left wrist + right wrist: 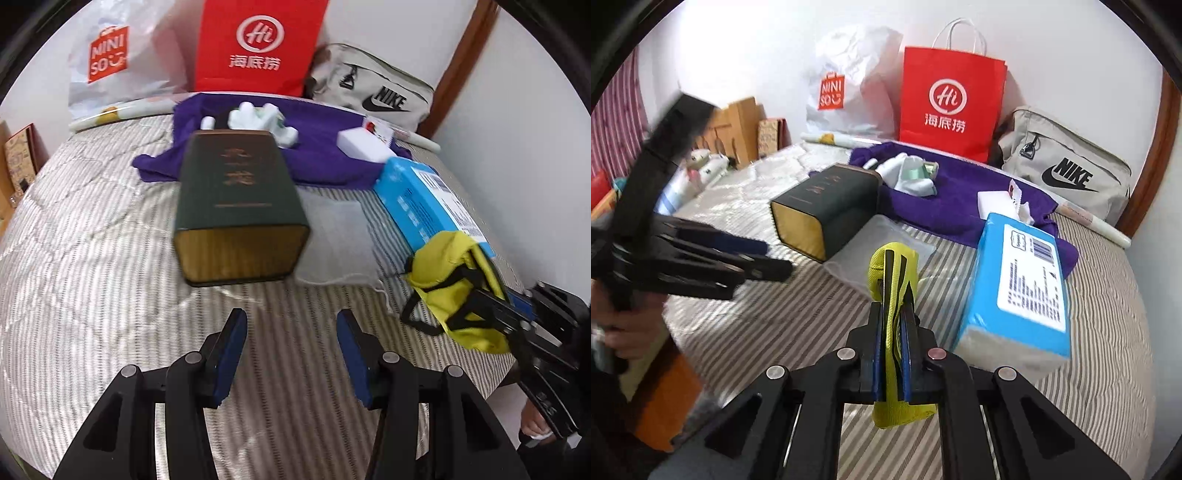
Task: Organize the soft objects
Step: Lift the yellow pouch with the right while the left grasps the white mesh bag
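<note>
My right gripper [894, 310] is shut on a yellow fabric pouch with black straps [893, 266] and holds it above the striped bed; the pouch also shows in the left wrist view [448, 273] at the right. My left gripper [291, 321] is open and empty over the bed, just in front of a dark green box [236, 199] lying on its side. A purple cloth [317, 147] lies further back with white socks [258, 118] on it. A clear plastic bag [332, 236] lies flat beside the box.
A blue tissue pack [1019, 288] lies right of the pouch. A white box [362, 142] sits on the purple cloth. A red paper bag [951, 99], a Miniso bag [846, 92] and a Nike bag [1067, 173] stand against the wall.
</note>
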A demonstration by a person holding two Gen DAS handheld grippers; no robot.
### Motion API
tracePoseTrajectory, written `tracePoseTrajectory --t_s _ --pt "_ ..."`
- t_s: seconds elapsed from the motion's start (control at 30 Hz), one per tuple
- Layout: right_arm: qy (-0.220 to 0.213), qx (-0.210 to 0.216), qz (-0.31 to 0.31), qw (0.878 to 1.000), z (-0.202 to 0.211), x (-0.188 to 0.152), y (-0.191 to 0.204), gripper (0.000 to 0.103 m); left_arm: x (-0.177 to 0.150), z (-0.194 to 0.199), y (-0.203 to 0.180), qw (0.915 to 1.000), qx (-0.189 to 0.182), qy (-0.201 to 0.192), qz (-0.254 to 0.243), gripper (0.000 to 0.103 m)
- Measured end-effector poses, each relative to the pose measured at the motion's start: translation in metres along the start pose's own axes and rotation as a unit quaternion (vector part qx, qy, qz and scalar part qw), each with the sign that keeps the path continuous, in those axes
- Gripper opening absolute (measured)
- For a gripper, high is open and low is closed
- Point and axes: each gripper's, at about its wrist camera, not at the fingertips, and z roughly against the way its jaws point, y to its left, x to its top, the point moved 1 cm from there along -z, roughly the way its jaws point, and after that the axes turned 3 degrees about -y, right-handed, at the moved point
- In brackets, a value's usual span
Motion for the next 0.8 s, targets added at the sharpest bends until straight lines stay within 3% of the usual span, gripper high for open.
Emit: tracePoseTrajectory --t_s 0.2,0.47,0.8 --pt "-0.006 -0.001 -0.022 1.000 0.017 -0.017 -0.016 0.008 -0.001 -0.013 -0.016 1.0000 0.007 -0.005 -0.003 0.048" --pt "0.003 0.008 -0.046 0.999 0.016 -0.041 -0.038 0.009 0.002 -0.033 -0.022 0.9994 0.006 -0.006 0.033 0.038" --pt "-0.011 0.044 -0.046 0.998 0.017 -0.046 -0.046 0.009 0.013 -0.045 -0.018 0.9948 0.008 -0.008 0.101 0.040"
